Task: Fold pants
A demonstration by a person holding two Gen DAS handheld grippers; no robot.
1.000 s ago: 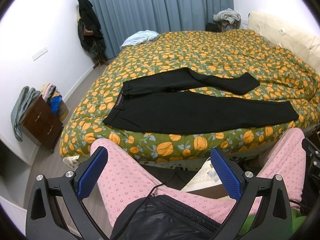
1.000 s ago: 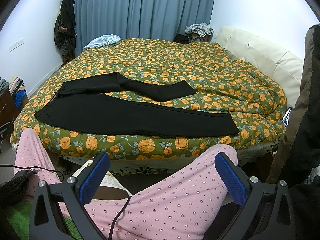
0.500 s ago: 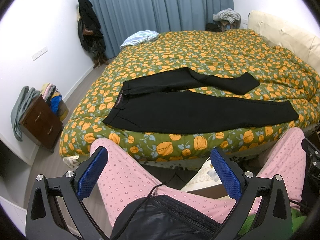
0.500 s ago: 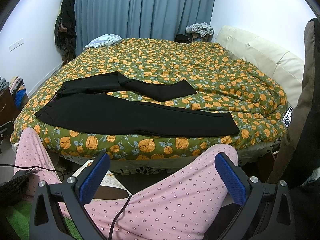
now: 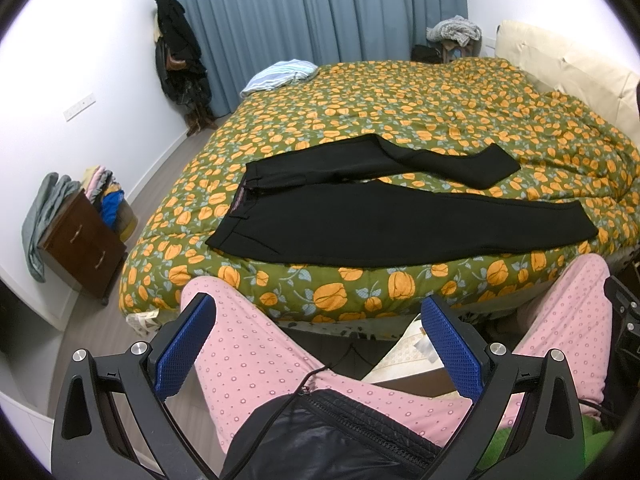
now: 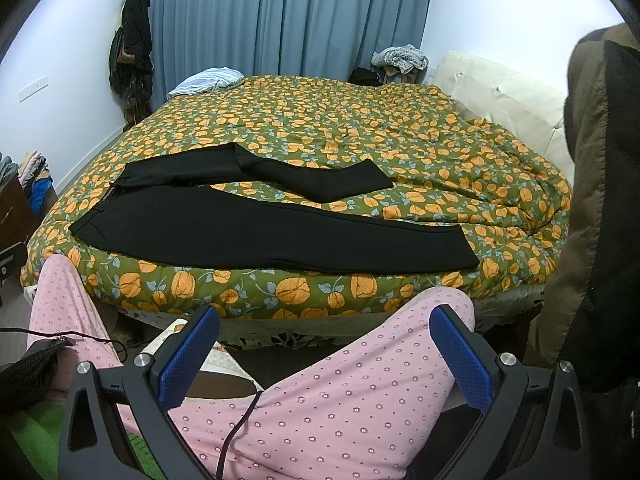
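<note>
Black pants lie spread on the near edge of a bed with an orange-flowered green cover. The waistband is at the left; one leg runs straight to the right and the other angles toward the far side. My left gripper is open, held low over a person's lap in pink dotted trousers, well short of the bed. Likewise open with nothing between its blue pads, my right gripper hovers over the right knee.
A brown drawer unit with piled clothes stands left of the bed. Dark coats hang by the blue curtain. A cream headboard is at the right. A brown-and-black jacket hangs close on the right.
</note>
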